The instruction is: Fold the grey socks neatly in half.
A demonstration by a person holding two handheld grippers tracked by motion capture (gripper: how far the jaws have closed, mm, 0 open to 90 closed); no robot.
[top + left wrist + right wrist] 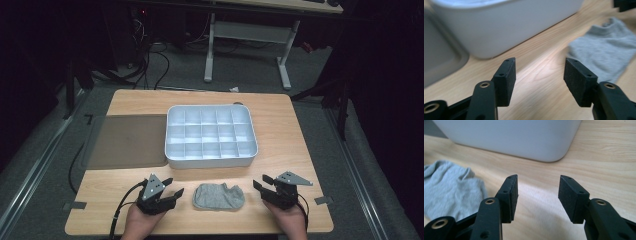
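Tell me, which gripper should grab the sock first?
Probably the left gripper: its open jaws point toward the grey sock and look slightly nearer. The right gripper, also open, sits a bit farther off. It's close, though.

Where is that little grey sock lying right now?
In the high view, the grey sock lies flat near the table's front edge, between the left gripper and right gripper, just before the white divided tray.

A sock (218, 196) lies on the table (290, 130), before the compartment tray (211, 135).
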